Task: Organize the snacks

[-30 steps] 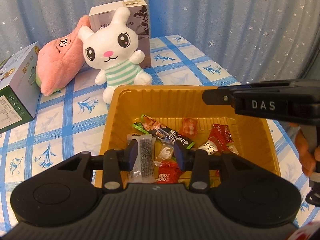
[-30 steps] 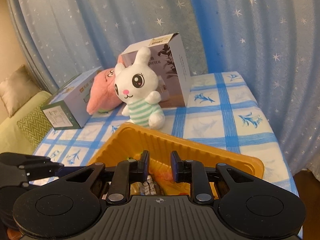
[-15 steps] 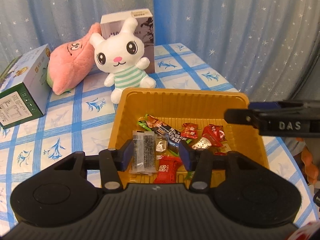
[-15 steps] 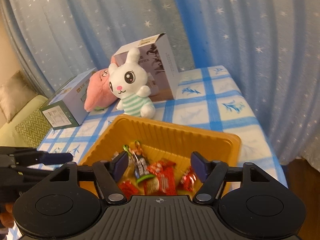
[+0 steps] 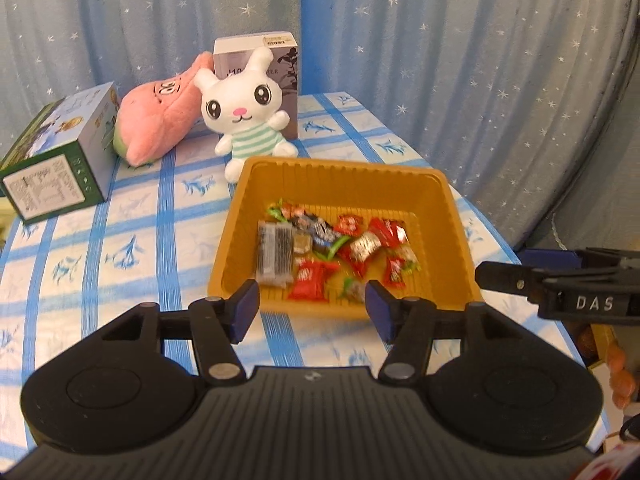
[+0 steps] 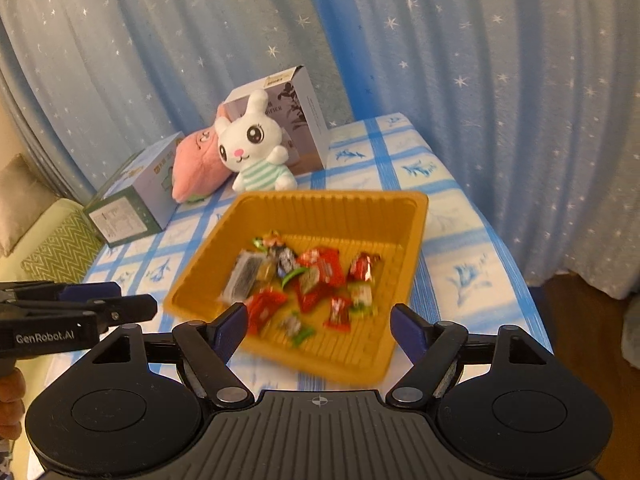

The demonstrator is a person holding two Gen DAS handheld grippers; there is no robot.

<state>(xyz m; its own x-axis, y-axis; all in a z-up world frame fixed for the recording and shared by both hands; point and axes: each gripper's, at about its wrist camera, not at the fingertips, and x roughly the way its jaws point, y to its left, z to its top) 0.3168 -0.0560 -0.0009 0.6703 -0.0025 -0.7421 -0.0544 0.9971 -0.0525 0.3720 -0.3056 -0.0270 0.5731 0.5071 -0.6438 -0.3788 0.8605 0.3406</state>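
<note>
An orange-yellow plastic tray (image 5: 340, 184) sits on the blue-checked tablecloth and holds several wrapped snacks: red packets (image 5: 310, 278), a clear pack with dark contents (image 5: 274, 254) and small candies. My left gripper (image 5: 312, 308) hovers at the tray's near edge. Its jaws are opening and nothing is between them. In the right wrist view the same tray (image 6: 332, 212) and snacks (image 6: 316, 276) lie ahead of my right gripper (image 6: 319, 326). Its jaws are also opening, wide and empty. Each gripper shows from the side in the other's view: the right gripper (image 5: 560, 284), the left gripper (image 6: 80, 312).
Behind the tray stand a white bunny plush (image 5: 244, 108), a pink plush (image 5: 160, 116), a grey-white box (image 5: 256, 56) and a green box (image 5: 56, 164). A starred blue curtain hangs behind the table. The table's edge runs close on the right. A sofa cushion (image 6: 60, 248) lies at left.
Both grippers have drawn back and a little up from inside the tray to its near edge. Both pairs of jaws have spread, the right from nearly shut. The snacks stayed in the tray.
</note>
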